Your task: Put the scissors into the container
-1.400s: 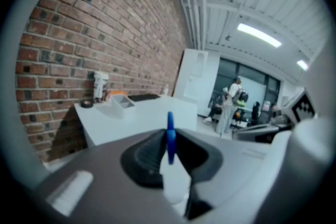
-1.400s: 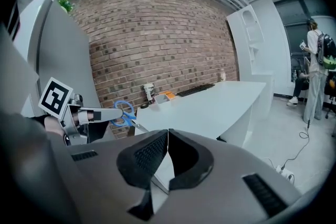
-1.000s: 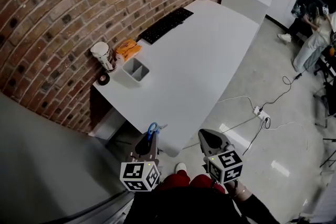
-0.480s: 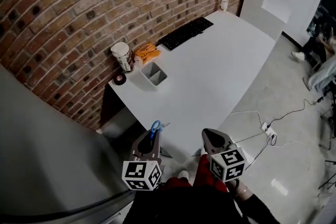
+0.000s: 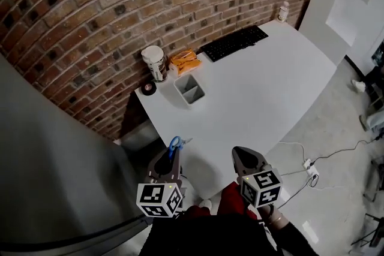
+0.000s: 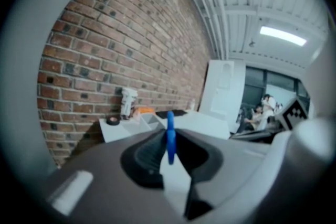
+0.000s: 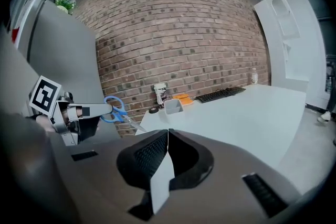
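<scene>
Carrying step: left tongs (image 5: 172, 154) clamp the blue-handled scissors (image 5: 174, 143), right tongs (image 5: 239, 154) closed, empty — next, reach the grey plastic container (image 5: 189, 91).

Container (image 5: 189, 90) on table (image 5: 264, 93); cup (image 5: 155, 62) left, keyboard (image 5: 234, 43) behind-right.

On the wall side of the container (image 5: 189, 89) the room is tight: a paper cup (image 5: 155, 62), a roll of tape (image 5: 148, 89) and an orange packet (image 5: 185, 60) crowd between it and the brick wall (image 5: 108, 3), with a keyboard (image 5: 234, 43) farther along. On the container's other side the bench (image 5: 264, 99) lies bare to its edge, and the container's top stands open.
</scene>
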The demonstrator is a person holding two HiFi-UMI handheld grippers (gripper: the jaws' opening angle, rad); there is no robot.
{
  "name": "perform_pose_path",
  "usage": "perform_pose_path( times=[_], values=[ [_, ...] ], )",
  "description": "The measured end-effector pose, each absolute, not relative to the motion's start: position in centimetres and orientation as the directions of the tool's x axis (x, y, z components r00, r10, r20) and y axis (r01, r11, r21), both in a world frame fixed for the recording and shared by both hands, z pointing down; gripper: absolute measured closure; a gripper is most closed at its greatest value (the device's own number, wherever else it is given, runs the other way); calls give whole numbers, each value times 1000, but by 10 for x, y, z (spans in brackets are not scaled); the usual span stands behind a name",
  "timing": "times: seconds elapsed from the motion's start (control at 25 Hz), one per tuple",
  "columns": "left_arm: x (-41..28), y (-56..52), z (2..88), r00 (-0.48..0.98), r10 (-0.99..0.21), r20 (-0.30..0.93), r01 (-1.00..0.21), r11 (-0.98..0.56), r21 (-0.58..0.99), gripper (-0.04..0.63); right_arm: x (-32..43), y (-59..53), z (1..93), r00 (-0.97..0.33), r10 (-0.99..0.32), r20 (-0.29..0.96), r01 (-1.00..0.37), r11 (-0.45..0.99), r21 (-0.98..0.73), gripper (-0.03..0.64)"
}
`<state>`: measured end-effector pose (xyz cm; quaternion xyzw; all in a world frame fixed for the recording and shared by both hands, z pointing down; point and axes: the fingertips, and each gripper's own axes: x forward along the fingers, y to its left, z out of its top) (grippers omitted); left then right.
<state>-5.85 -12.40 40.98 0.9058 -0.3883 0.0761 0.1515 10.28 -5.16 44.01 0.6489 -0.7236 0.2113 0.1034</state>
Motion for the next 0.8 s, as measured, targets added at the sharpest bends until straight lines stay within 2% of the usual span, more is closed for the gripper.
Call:
perform_pose_path(
  times=[0.8],
  values=[
    [-22,-181,407,455,-849,268,-884,-396,249,548,149,-157,449,-420,-788,451,-908,372,-196,607]
  ],
)
